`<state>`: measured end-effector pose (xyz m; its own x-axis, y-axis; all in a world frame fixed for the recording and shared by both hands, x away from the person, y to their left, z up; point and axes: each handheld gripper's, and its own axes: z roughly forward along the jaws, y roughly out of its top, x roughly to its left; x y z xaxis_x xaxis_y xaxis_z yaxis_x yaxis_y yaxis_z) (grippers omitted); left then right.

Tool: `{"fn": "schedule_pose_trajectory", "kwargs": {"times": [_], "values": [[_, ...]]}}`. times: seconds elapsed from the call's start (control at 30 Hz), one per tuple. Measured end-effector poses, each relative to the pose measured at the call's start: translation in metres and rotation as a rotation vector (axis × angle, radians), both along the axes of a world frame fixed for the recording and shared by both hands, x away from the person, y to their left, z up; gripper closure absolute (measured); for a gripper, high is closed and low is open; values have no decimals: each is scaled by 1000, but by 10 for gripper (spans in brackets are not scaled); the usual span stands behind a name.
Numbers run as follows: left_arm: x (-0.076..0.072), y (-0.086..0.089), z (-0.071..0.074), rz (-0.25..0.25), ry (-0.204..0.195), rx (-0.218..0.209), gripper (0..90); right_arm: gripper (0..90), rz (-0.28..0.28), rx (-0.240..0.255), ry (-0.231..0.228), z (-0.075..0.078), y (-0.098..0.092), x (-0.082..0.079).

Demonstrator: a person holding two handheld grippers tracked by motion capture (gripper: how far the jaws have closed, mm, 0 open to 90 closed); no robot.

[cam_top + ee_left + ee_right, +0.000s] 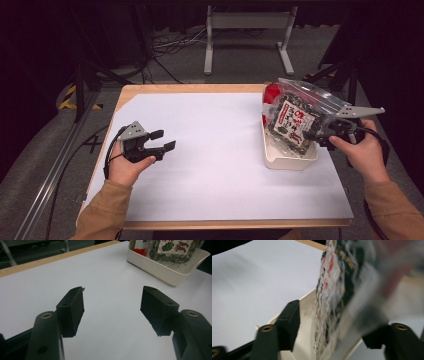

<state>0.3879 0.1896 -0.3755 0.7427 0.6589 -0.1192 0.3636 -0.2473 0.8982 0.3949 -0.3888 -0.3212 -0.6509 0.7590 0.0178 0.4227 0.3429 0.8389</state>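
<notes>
The clear glossy plastic snack bag (298, 116) has a crinkled, reflective film. The white smooth plastic tray (280, 159) looks semi-matt. The white matt paper sheet (215, 165) covers the light, smooth wooden table (190, 88). The black gripper pads (73, 312) look matt and finely textured.

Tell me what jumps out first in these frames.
The clear bag of dark snacks with a red-and-white label, standing tilted in the white tray at the table's right side, between the open jaws of the right gripper. Then the left gripper, open and empty over the bare white sheet.
</notes>
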Motion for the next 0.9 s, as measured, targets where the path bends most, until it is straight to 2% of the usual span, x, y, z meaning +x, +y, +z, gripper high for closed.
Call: {"fn": "schedule_pose_trajectory", "kwargs": {"times": [0.03,0.07,0.1,0.13,0.17,0.27,0.37,0.47,0.6,0.73,0.8,0.9], "values": [[0,0,0,0,0,0,318,329,0,0,0,0,0,0],[0,0,0,0,0,0,318,329,-21,17,-25,-2,-5,-6],[-3,2,-2,2,-2,1,318,282,-21,17,-25,-2,-5,-6],[-6,4,-4,0,-5,2,311,255,-43,39,-55,-5,-11,-16],[-8,5,-4,-3,-6,5,303,248,-52,49,-66,-7,-14,-21],[-13,9,-7,-7,-40,8,289,240,-40,44,-67,-13,-17,-32],[-20,13,-9,-13,-42,-4,281,220,-27,33,-85,-19,-18,-43],[-25,17,-12,-19,-51,-4,279,209,-34,53,-114,-25,-19,-53],[-34,20,-18,-23,-57,-16,271,204,-61,88,-155,-43,-19,-65],[-41,27,-22,-11,-55,-41,258,205,-70,104,-161,-58,-18,-74],[-43,30,-23,4,-60,-54,245,205,-69,99,-152,-59,-18,-75],[-44,31,-24,8,-63,-57,238,204,-75,104,-163,-60,-17,-76]]}}
